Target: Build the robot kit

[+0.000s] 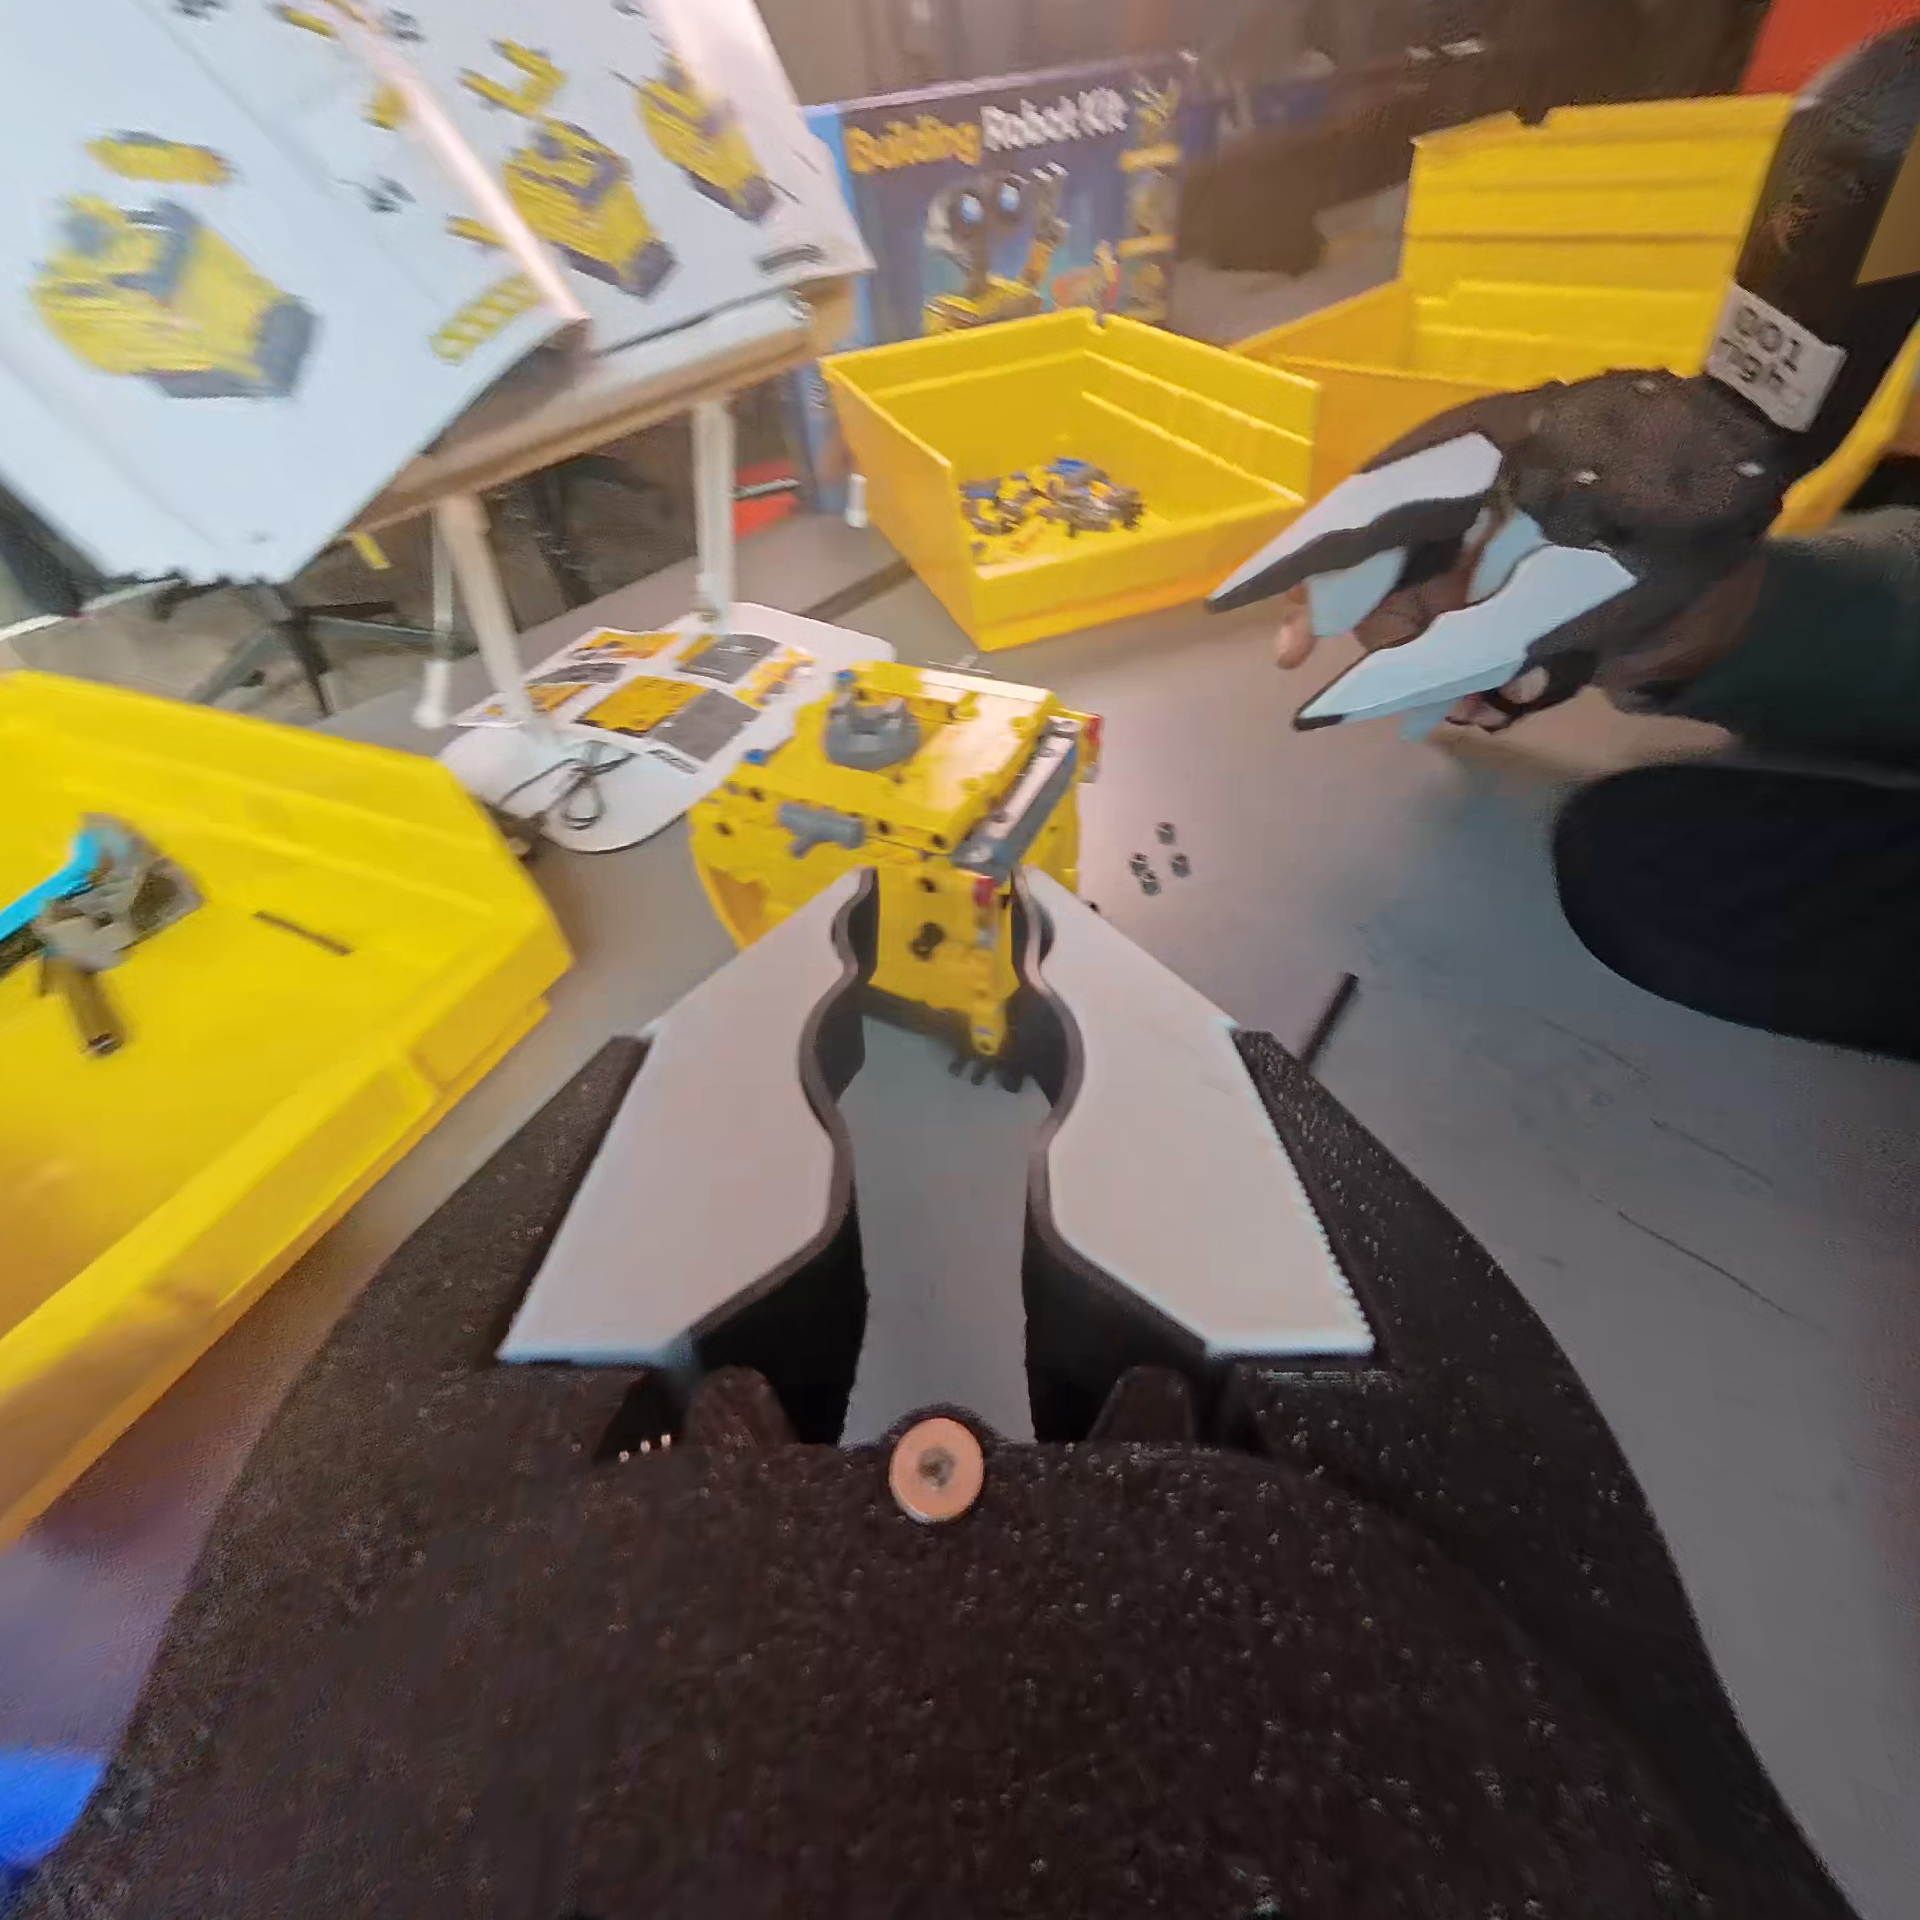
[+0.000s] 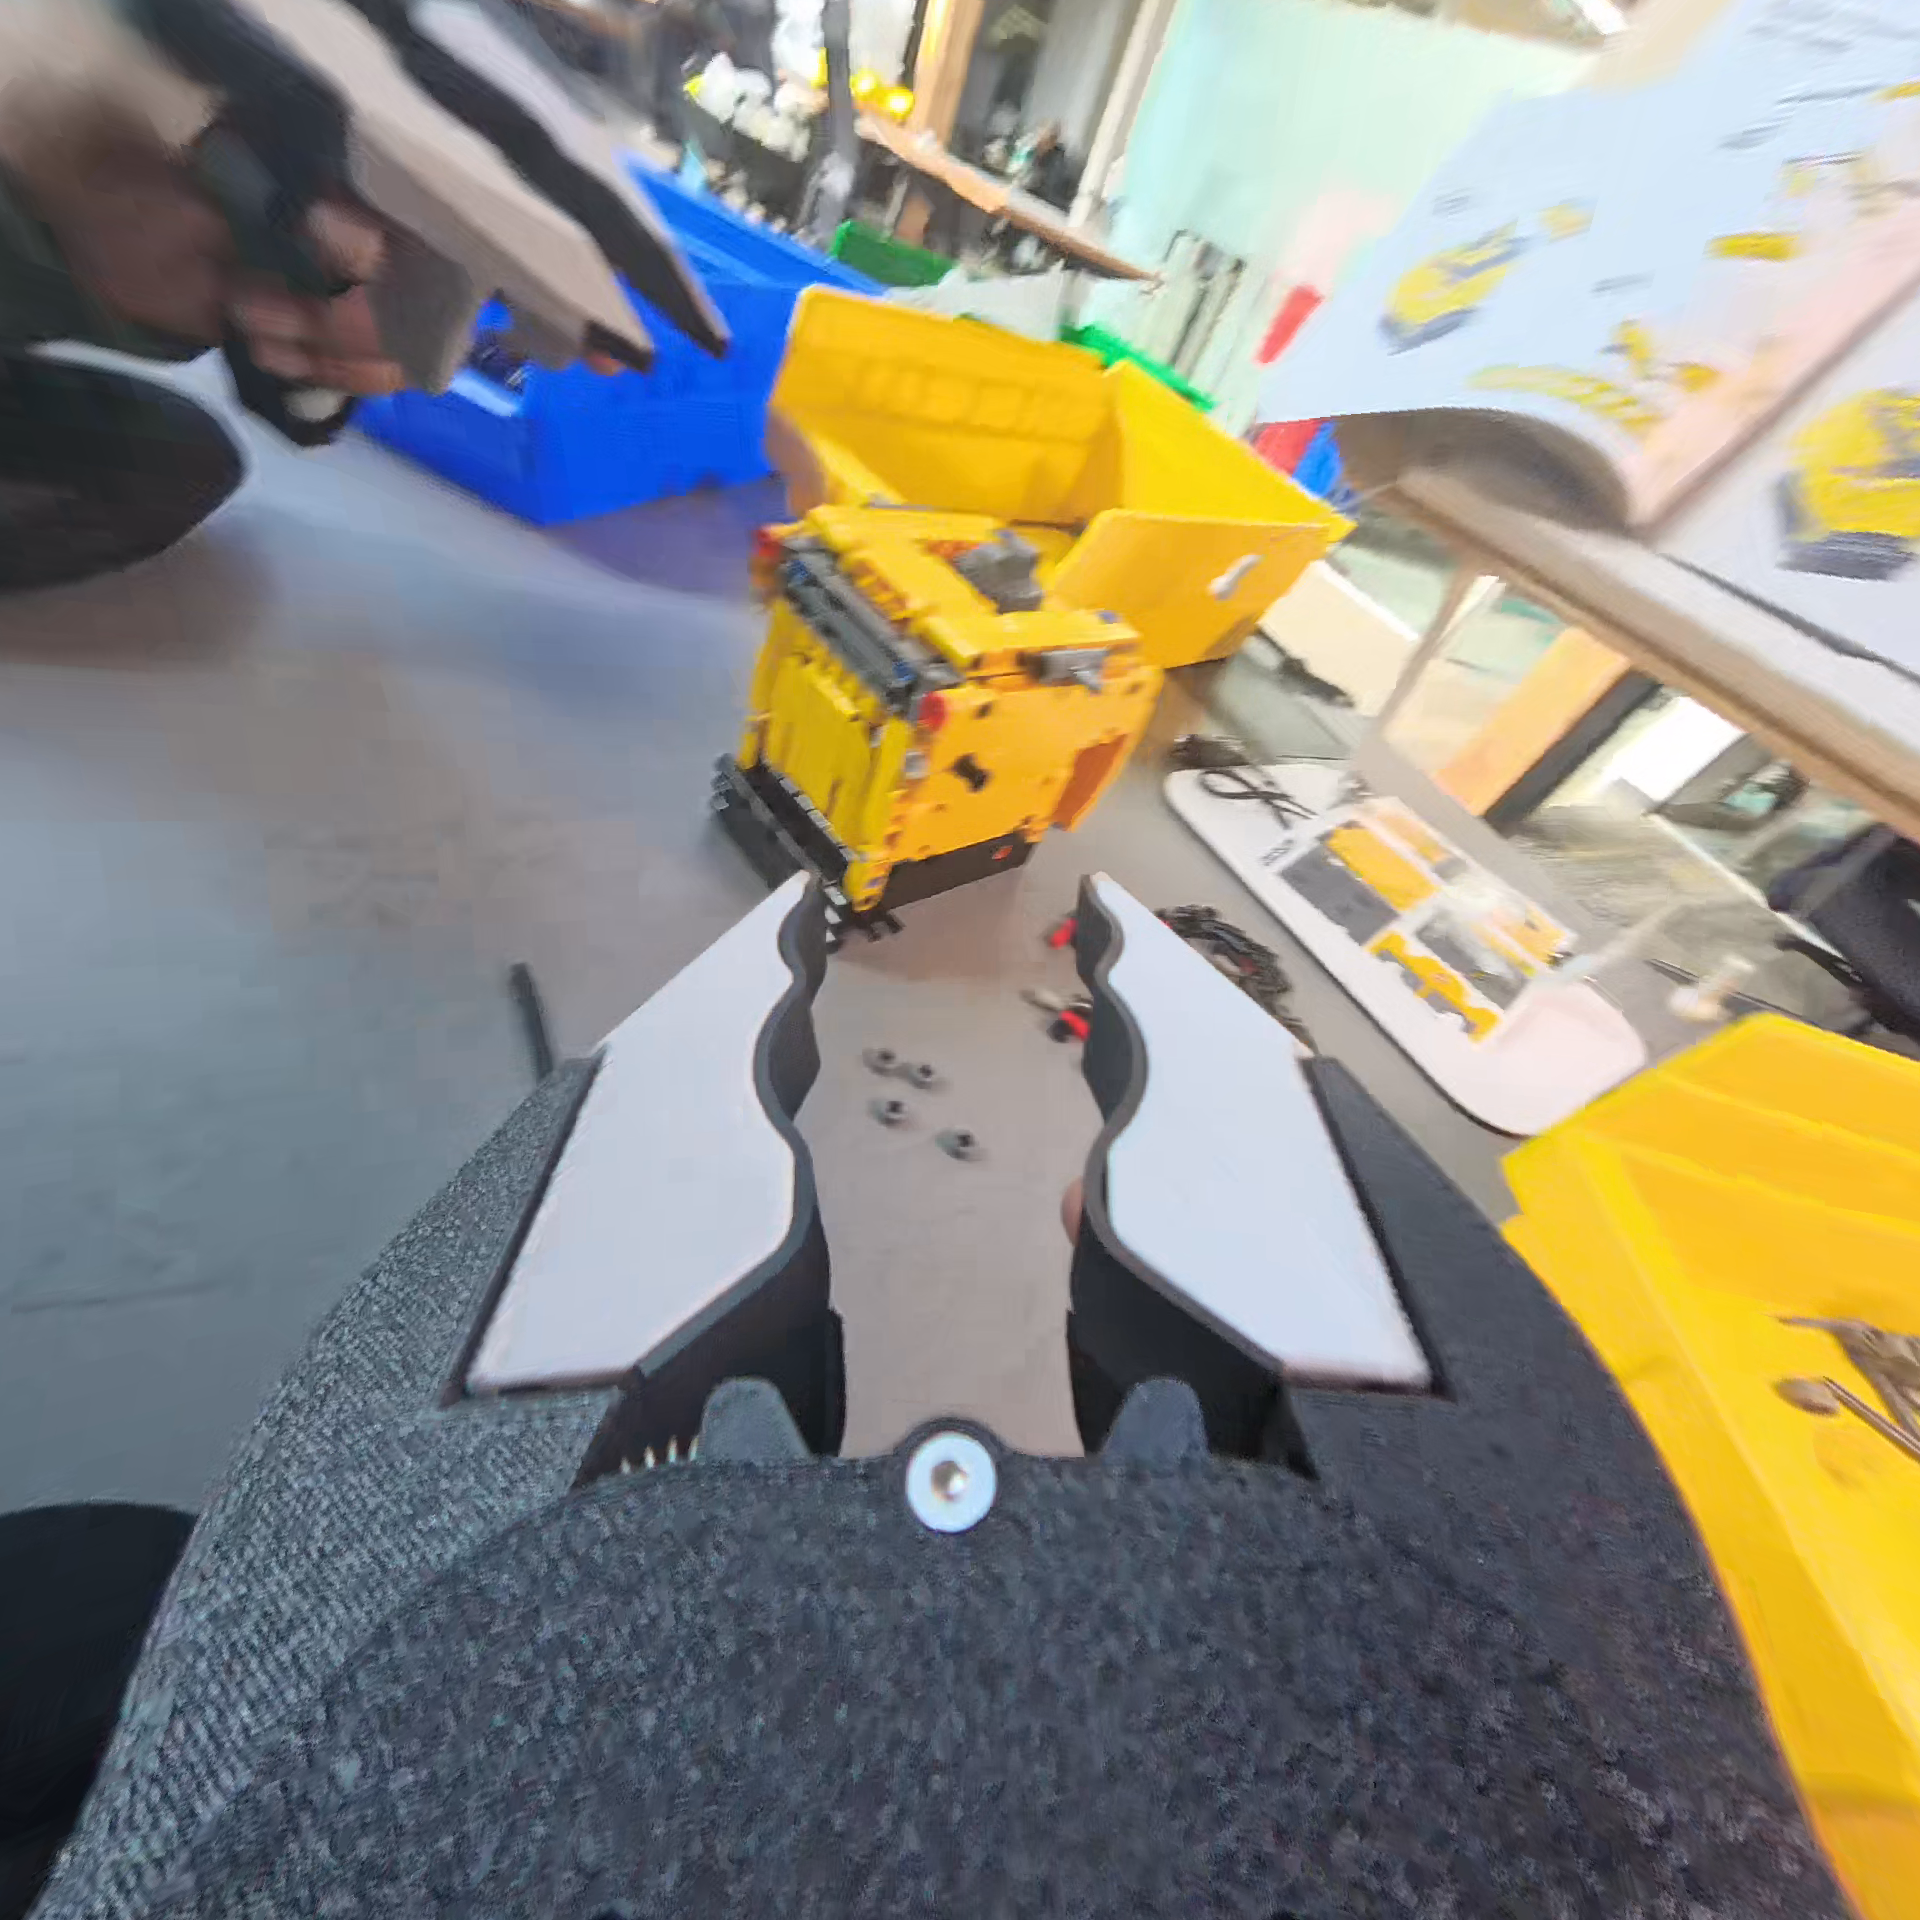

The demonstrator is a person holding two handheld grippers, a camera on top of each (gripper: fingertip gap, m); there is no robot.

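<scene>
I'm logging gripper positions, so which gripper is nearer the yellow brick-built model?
Left. The left gripper has its fingertips at the yellow brick-built model; the right gripper is open, held farther back above the table.

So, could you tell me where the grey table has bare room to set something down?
Bare: the grey table left of the yellow brick model, toward the blue bin. Crowded: right of the model, with small black parts, red pieces and a white instruction sheet.
</scene>
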